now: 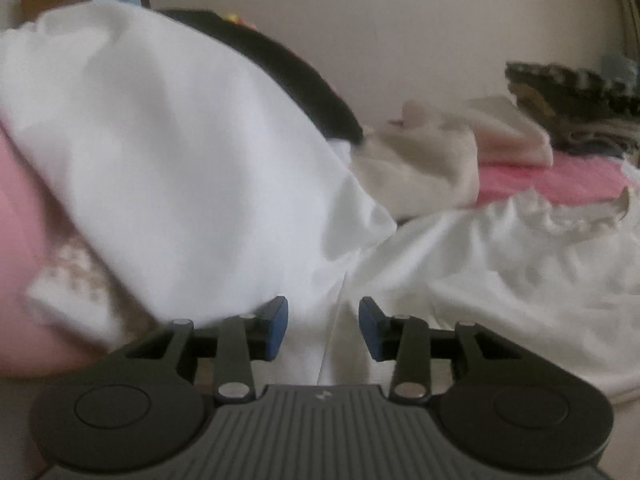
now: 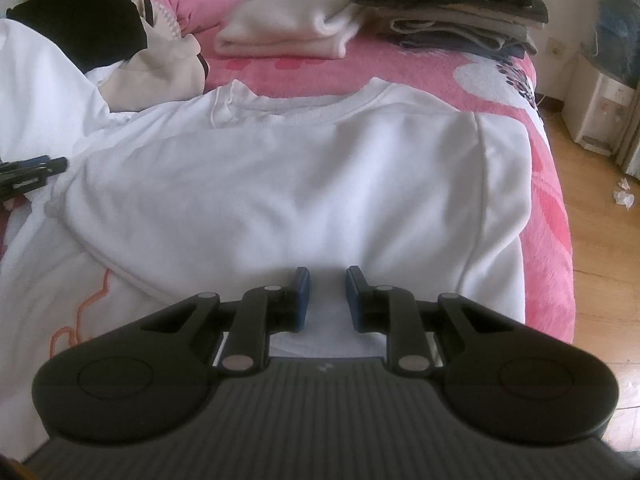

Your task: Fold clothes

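Right wrist: both tools' jaws apart over white sweatshirt (image 2: 280,184); folded stack (image 2: 448,4) behind.

White sweatshirt (image 2: 300,184) lies flat on the bed, neckline far side

Pale plain wall (image 1: 400,20) behind a pink-covered bed (image 2: 552,240), wooden floor (image 2: 600,260) alongside, soft daylight.
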Demonstrator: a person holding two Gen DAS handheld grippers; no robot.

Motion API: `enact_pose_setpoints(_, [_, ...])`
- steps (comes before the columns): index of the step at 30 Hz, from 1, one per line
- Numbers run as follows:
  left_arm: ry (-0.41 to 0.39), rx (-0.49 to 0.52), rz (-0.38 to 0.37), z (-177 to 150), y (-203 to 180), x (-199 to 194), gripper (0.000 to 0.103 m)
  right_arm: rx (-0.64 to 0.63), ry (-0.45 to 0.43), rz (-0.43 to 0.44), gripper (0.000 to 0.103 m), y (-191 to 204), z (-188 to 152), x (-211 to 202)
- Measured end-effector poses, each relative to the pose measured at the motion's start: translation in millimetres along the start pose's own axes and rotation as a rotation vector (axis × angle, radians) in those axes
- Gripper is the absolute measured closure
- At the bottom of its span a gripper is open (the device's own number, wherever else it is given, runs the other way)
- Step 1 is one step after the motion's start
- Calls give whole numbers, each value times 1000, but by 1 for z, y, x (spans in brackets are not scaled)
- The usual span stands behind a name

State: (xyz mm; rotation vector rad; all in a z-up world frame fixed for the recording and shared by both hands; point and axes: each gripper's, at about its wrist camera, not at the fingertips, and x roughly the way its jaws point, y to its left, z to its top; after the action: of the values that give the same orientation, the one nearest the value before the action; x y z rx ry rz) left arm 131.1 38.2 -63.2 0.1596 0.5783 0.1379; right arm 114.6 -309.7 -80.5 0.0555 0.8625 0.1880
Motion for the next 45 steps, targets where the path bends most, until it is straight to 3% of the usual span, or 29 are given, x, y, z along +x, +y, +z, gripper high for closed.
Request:
enact_pose_setpoints(3, [-29, 12, -70, -1, -4, -13, 61, 2, -2, -3, 83, 1, 0, 0])
enact_pose_setpoints(6, [83, 93, -141, -13, -19, -5, 61, 1, -4, -5, 83, 1, 0, 0])
enact_pose_setpoints(9, [136, 89, -141, -23, -18, 3, 55, 7, -1, -5, 84, 1, 0, 0])
enact_pose_setpoints(14, [167, 38, -122, -13, -5, -4, 57, 11, 13, -20, 84, 3, 3, 0])
enact_pose_setpoints(17, [132, 53, -114, -11, -2, -19, 58, 24, 24, -31, 83, 5, 8, -6])
enact_pose_setpoints(21, [70, 103, -116, -1, -15, -27, 57, 39, -31, -17, 83, 9, 23, -21])
enact_pose_setpoints(26, [9, 141, -190, 12, -42, -29, 57, 14, -78, -32, 83, 20, 53, -16])
enact_pose_setpoints(30, [42, 168, -217, 9, -60, -6, 57, 40, -78, -47, 83, 16, 72, 5])
enact_pose_setpoints(32, [108, 173, -201, 0, -63, 11, 56, 89, -80, -75, 84, 1, 75, 15])
enact_pose_setpoints(34, [119, 133, -201, -9, -55, 17, 52, 166, -83, -136, 84, -25, 75, 26])
enact_pose_setpoints(35, [109, 133, -205, -11, -53, 16, 51, 236, -80, -171, 84, -44, 74, 29])
enact_pose_setpoints(37, [98, 152, -209, -13, -52, 14, 51, 467, -108, -162, 98, -97, 63, 27])
enact_pose_setpoints(39, [101, 145, -215, -13, -50, 16, 50, 661, -152, -163, 98, -140, 49, 16])
enact_pose_setpoints(40, [106, 135, -219, -12, -50, 17, 50, 699, -159, -196, 91, -153, 44, 11])
enact_pose_setpoints(42, [109, 125, -223, -11, -50, 19, 50, 762, -180, -231, 91, -173, 34, -1])
enact_pose_setpoints(45, [105, 119, -224, -13, -49, 19, 50, 780, -246, -143, 91, -177, 24, -26])
